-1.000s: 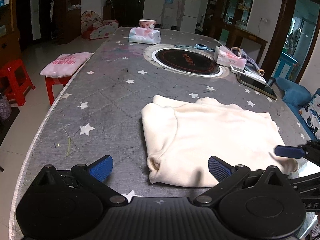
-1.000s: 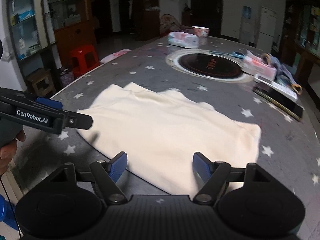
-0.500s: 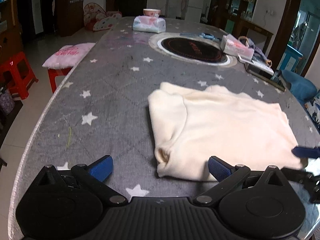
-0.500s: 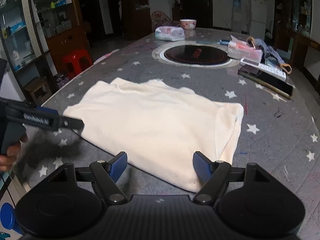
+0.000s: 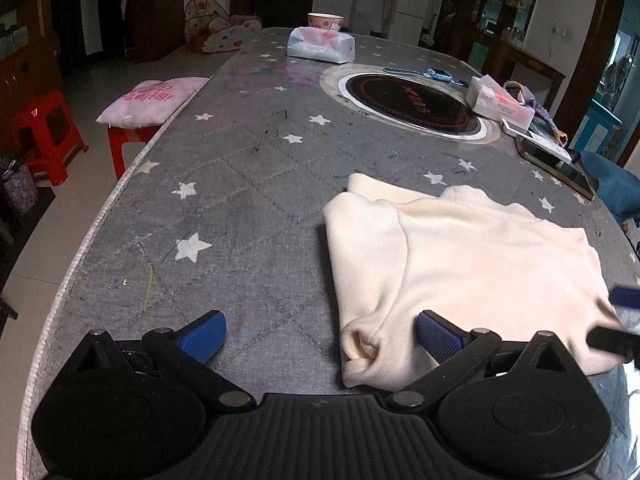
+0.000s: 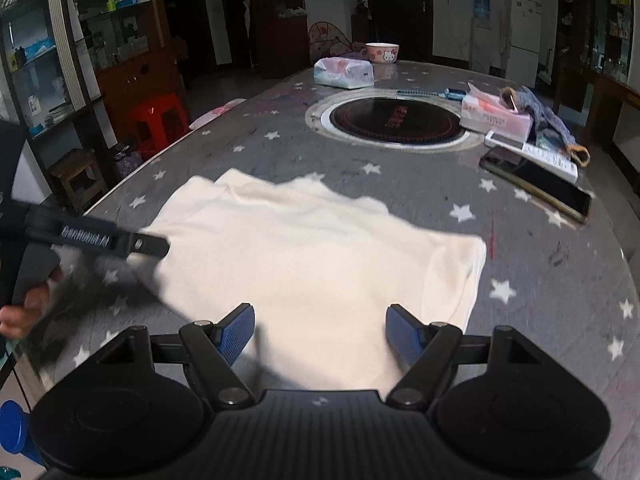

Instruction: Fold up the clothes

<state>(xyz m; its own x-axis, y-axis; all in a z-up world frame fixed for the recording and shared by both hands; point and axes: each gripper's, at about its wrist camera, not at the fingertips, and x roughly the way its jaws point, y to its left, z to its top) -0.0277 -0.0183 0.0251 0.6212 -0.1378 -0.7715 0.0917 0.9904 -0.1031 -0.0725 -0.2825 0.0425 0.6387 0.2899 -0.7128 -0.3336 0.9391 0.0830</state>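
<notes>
1. Folded cream garment (image 5: 472,264) flat on star-print table (image 5: 248,184), near edge.
2. Left gripper (image 5: 320,330): fingers spread, empty; garment corner at 2 o'clock.
3. Right gripper (image 6: 320,330): fingers apart, empty; garment at 12 o'clock.

The cream garment (image 5: 472,264) looks like soft, matt fleece-like cloth, with a faint nap and rounded folds. The table (image 5: 248,184) wears a grey quilted covering, matt and scuffed, printed with white stars. Set into it, the round cooktop (image 5: 412,100) is glossy black glass inside a dull metal ring. The left gripper (image 5: 320,334) is matt black plastic with ribbed blue rubbery pads (image 5: 204,334) and small shiny metal pivot pins; the right gripper (image 6: 320,334) looks the same. The tissue pack (image 6: 344,72) is shiny crinkled plastic film. The phone (image 6: 540,188) shows a glossy dark screen. The bowl (image 6: 382,53) appears glazed ceramic. The stool (image 5: 44,132) is smooth red plastic.
</notes>
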